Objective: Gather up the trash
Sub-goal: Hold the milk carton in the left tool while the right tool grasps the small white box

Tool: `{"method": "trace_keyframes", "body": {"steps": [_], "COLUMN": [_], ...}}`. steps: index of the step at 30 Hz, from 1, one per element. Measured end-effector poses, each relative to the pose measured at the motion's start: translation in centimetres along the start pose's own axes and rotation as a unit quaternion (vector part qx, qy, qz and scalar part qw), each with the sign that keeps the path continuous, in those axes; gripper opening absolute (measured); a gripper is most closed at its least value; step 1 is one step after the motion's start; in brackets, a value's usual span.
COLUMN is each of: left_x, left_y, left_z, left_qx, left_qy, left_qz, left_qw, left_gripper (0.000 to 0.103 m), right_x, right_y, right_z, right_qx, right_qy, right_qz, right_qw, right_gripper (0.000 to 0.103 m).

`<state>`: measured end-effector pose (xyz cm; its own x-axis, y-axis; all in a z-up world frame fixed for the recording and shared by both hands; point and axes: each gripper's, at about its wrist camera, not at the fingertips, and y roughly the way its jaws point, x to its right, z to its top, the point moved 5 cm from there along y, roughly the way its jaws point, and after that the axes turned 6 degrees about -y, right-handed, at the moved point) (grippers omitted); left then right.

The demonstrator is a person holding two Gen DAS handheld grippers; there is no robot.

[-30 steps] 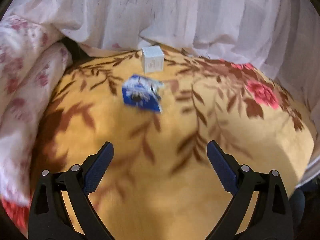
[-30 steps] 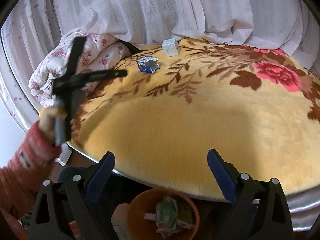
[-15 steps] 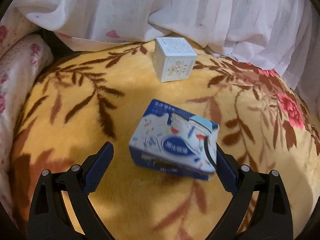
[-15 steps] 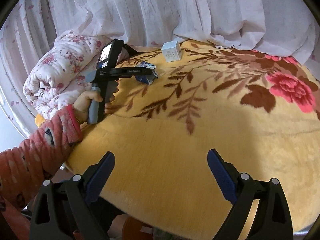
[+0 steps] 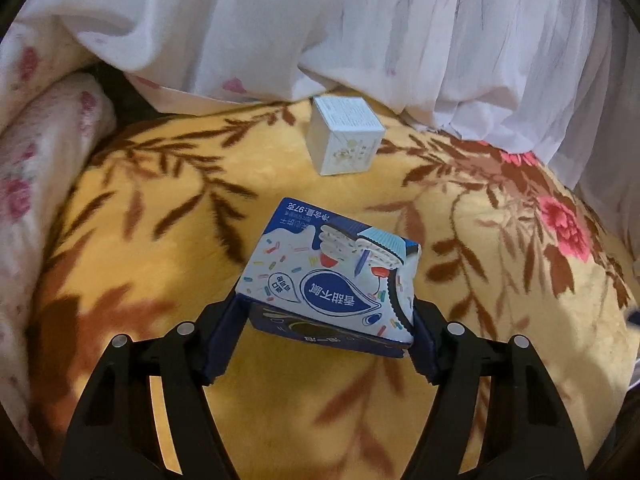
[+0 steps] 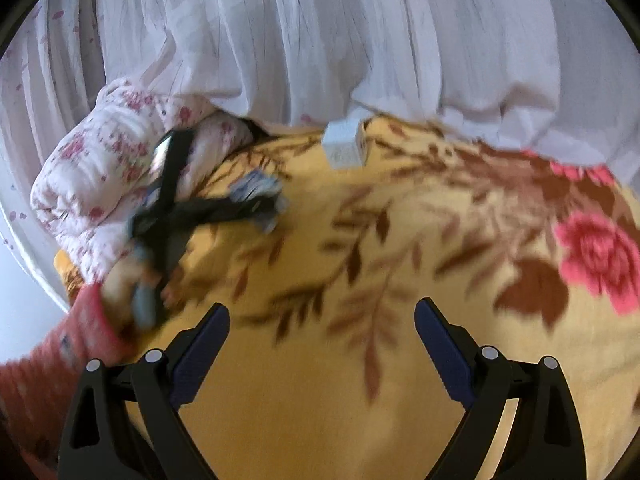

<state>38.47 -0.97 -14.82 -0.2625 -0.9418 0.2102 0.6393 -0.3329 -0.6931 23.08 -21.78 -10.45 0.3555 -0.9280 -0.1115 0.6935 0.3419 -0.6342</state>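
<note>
Carton (image 5: 328,276) crosswise between tool (image 5: 326,330) fingers

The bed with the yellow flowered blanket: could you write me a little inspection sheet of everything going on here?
Surface: yellow blanket with brown leaves and pink flowers, covering the bed.
Job's things: blue-and-white snack carton lying on the blanket; small white box beyond it, near the curtain.
Clutter: nothing seen.
Grippers: left tongs closed onto the carton's near end, a finger at each side; right tongs open, empty, hovering over bare blanket.
Cables: nothing seen.
Surroundings: white sheer curtain hanging behind; rolled pink floral quilt at the left; the person's red sleeve in the right wrist view, blurred.
</note>
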Motion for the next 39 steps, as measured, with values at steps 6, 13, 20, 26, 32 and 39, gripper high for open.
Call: {"method": "trace_keyframes", "body": {"steps": [6, 13, 20, 26, 32, 39], "left_x": [-1.3, -3.5, -6.0, -7.3, -7.0, -4.3], "left_y": [-4.1, -7.5, -8.9, -9.0, -9.5, -11.9], "left_z": [-2.0, -3.6, -2.8, -2.9, -3.4, -4.2], "left_qx": [0.003, 0.017, 0.038, 0.04, 0.038, 0.04], "left_qy": [-0.029, -0.053, -0.07, -0.084, -0.089, -0.077], "left_qz": [0.055, 0.096, 0.113, 0.114, 0.107, 0.097], "left_qw": [0.9981, 0.9938, 0.9904, 0.9892, 0.9895, 0.9915], "left_gripper": [0.068, 0.068, 0.068, 0.068, 0.068, 0.068], "right_x": [0.5, 0.6, 1.3, 3.1, 3.0, 0.3], "right_y": [6.8, 16.8, 24.8, 29.1, 28.2, 19.4], "right_z": [6.8, 13.4, 17.4, 18.8, 18.0, 16.4], "right_qx": [0.027, 0.01, -0.014, -0.045, -0.067, -0.031], "right_qy": [-0.031, -0.037, -0.024, 0.002, 0.001, -0.033], "right_qz": [-0.018, -0.054, -0.107, -0.155, -0.16, -0.146], "right_qw": [0.999, 0.998, 0.994, 0.987, 0.985, 0.988], "right_gripper": [0.092, 0.092, 0.092, 0.085, 0.059, 0.059]}}
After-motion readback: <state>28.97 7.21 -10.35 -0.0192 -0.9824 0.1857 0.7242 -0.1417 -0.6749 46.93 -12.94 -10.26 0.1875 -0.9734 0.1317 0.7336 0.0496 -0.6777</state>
